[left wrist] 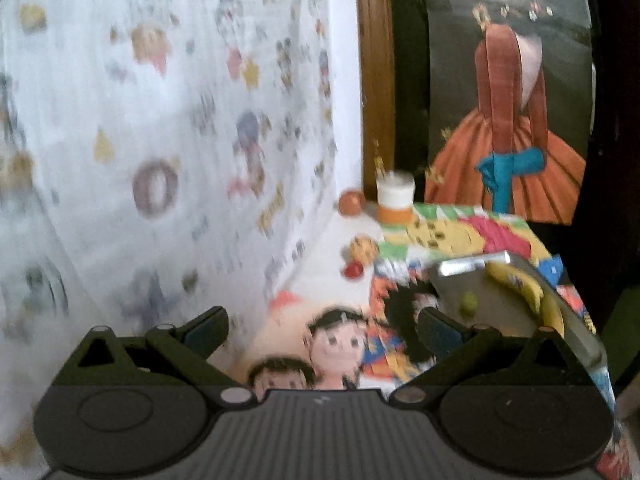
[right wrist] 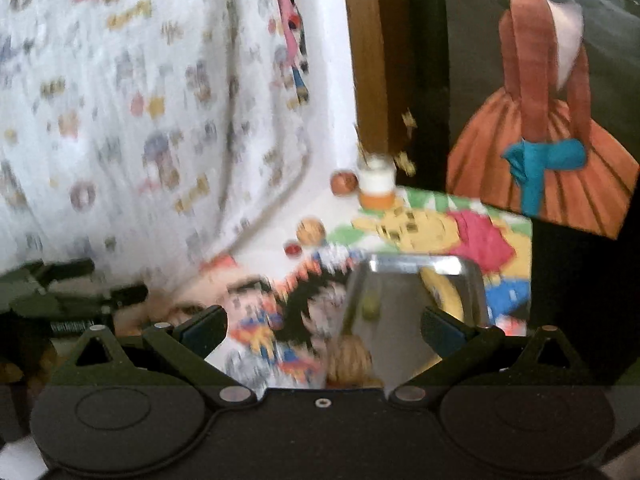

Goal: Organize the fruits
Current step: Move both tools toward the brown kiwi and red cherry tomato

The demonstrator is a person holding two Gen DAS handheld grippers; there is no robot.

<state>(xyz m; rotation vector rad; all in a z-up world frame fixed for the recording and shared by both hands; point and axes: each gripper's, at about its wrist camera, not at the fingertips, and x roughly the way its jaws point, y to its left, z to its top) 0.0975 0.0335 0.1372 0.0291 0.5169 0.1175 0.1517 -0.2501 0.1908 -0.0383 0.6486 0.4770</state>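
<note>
A steel tray [left wrist: 500, 304] lies on a cartoon-print cloth and holds a banana [left wrist: 528, 284] and a small green fruit [left wrist: 469, 302]. Loose fruits lie beyond it: an apple [left wrist: 352, 201], an orange [left wrist: 362, 249] and a small red fruit [left wrist: 353, 270]. My left gripper [left wrist: 322, 328] is open and empty, left of the tray. My right gripper [right wrist: 324, 328] is open and empty, just short of the tray [right wrist: 472, 280], with the green fruit [right wrist: 370, 307], banana [right wrist: 444, 294] and a brownish fruit [right wrist: 352, 360] in it. The apple [right wrist: 343, 182], orange [right wrist: 311, 230] and red fruit [right wrist: 293, 249] lie farther back.
A white jar with an orange band [left wrist: 395, 196] stands at the back beside the apple. A printed sheet [left wrist: 160, 120] hangs along the left. A wooden post [left wrist: 376, 80] and a dark painting [left wrist: 512, 100] stand behind. The left gripper [right wrist: 60, 292] shows at the right view's left edge.
</note>
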